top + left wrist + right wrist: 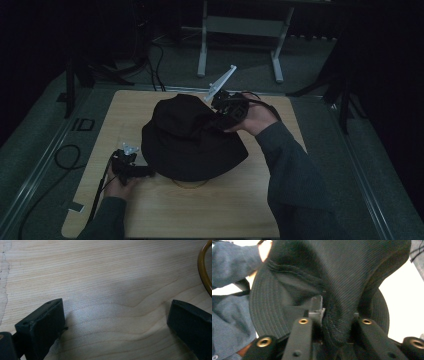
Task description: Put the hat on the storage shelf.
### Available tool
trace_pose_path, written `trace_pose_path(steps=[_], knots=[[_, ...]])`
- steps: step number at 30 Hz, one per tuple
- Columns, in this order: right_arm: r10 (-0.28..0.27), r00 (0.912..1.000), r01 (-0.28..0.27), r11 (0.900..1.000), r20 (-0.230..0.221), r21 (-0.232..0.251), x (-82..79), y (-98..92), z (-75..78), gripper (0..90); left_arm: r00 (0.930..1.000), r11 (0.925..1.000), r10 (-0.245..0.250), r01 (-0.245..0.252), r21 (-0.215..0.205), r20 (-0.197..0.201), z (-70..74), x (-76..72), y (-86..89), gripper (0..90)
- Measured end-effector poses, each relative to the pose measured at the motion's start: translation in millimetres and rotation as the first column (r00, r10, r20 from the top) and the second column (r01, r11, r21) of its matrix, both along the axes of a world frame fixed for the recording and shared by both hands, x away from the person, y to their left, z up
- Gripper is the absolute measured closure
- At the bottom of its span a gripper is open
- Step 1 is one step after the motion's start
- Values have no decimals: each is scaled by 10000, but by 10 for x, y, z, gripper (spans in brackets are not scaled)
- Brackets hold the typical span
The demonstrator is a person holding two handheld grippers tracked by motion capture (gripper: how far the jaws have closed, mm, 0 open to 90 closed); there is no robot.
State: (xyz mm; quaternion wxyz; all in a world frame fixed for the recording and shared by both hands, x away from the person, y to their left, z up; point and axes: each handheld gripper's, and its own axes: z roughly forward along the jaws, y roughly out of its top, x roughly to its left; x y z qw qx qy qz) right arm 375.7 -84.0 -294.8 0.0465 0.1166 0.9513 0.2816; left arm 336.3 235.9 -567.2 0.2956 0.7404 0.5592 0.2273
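Note:
A black bucket hat (190,145) lies crown up in the middle of the wooden table (225,210). My right gripper (220,117) reaches into the crown's far right side. In the right gripper view a rounded fold of the hat's crown (342,270) fills the gap of my right gripper (337,315); the jaws stand a little apart and the fold looks loose. My left gripper (145,171) rests at the hat's front left brim. Its jaws are wide open over bare wood in the left gripper view (116,315), with nothing between them.
A thin amber ring (190,184) peeks out under the hat's near brim and curves into the left gripper view as well (203,267). A white frame (202,50) stands on the floor behind the table. A black cable (65,155) loops on the floor at the left.

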Motion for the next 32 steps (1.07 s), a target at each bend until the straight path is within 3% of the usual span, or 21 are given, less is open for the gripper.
trace_pose_path(steps=[10, 15, 20, 28, 32], knots=[[-670, 9967, 647, 9967, -466, -493, 86, 47, -155, 408, 10000, 10000, 21, -21, -22, 22, -2, 1, -2, 16], [-1276, 9901, 1217, 9879, -584, -957, 83, 71, -205, 240, 10000, 10000, 65, -65, -56, 56, -4, 1, -4, 15], [-1323, 9895, 1262, 9869, -575, -1005, 66, -16, -220, 190, 10000, 10000, -20, 20, 20, -1, 0, -1, 2, 15], [-1338, 9904, 1325, 9905, -359, -361, 0, -215, -125, 164, 10000, 10000, -20, 20, 20, 2, 0, -1, 2, 15], [-1452, 9890, 1442, 9890, -282, -325, -25, -320, -125, 170, 10000, 10000, 19, -19, 27, -6, 0, -4, -1, 16]])
